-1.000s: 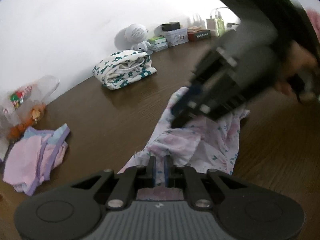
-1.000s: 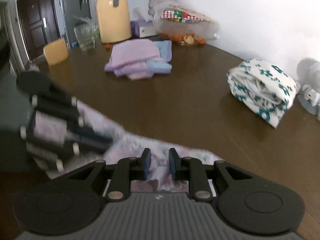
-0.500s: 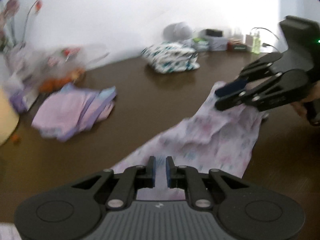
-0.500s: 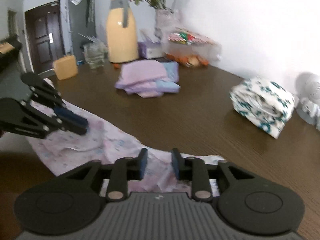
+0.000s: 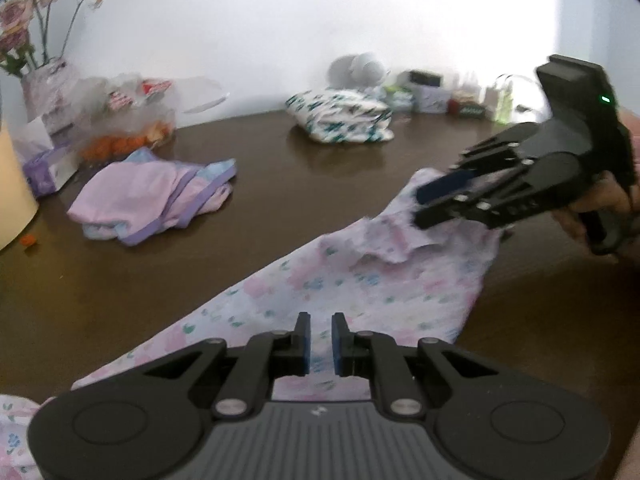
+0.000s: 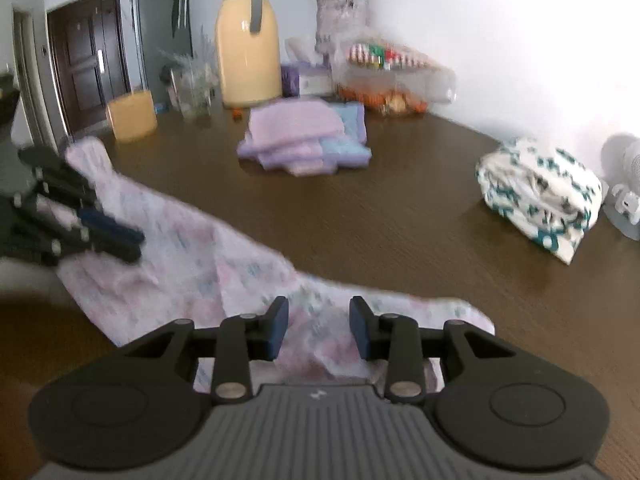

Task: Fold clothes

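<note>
A pale pink floral garment [image 5: 360,284] lies stretched out on the dark wooden table [image 5: 200,268]; it also shows in the right wrist view [image 6: 192,252]. My left gripper [image 5: 320,340] hovers over its near end with the jaws a narrow gap apart, holding nothing. My right gripper [image 6: 318,326] is open over the other end, with cloth bunched beneath it. Each gripper shows in the other's view: the right one [image 5: 424,204] over the far end, the left one [image 6: 132,246] over the cloth.
A folded purple and blue stack [image 5: 152,196] and a folded white and teal bundle [image 5: 344,120] lie on the table. A flower vase [image 5: 40,80], snack bags [image 5: 128,116], a yellow jug [image 6: 248,60] and small boxes [image 5: 428,92] line the back edge.
Both grippers have let go of the floral garment and opened, the right one wider. The garment has gone from bunched to stretched out between the two grippers.
</note>
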A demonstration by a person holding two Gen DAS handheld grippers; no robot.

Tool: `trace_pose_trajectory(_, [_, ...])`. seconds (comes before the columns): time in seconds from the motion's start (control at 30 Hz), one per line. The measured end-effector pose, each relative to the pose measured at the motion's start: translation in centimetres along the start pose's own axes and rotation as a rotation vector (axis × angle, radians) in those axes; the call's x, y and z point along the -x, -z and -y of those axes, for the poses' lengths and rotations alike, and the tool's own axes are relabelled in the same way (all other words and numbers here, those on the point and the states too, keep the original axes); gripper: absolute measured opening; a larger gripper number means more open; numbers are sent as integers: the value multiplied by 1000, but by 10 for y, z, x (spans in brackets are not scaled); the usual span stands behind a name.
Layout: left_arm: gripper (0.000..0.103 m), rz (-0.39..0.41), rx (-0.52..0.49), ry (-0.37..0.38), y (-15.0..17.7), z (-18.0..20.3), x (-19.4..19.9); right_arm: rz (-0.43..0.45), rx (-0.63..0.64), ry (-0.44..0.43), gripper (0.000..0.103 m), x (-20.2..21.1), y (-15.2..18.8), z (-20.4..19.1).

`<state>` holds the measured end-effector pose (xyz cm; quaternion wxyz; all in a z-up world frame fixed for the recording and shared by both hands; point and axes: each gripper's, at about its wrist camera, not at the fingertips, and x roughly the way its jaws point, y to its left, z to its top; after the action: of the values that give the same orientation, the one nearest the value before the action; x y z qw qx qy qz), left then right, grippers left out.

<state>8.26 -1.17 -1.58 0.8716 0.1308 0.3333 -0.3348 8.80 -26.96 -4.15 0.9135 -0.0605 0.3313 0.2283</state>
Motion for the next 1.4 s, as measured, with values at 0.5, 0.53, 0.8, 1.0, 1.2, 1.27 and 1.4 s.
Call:
trace_pose_trajectory(0.5, [0,-104,-124,-85,1,40,-18,-37,-17,-22,38,-21,-8,-16])
trace_pose_trajectory(0.53, [0,-100,-123,-84,1,40,-15,-42,-18,-22,38,-23,-8,-17])
trace_pose_trajectory(0.8, [0,-120,-103,-71,11,38,-5,-39,-28,-14,38,-25,2,-10])
trace_pose_trajectory(1.0, [31,-46,-35,-23,13,33,14,-30,-39,-28,39,-21,-1,-7])
trace_pose_trajectory(1.2, [35,59,65,-127,19,5,66,55,-50,-63,43,4,-18,-18])
trace_pose_trajectory(1.27, [32,58,126,-211,24,-13,73,60,-23,-92,43,-1,-26,-31])
trace_pose_trajectory(1.4, [28,42,234,-333,42,-43,79,33,38,-152,44,-27,-39,-62])
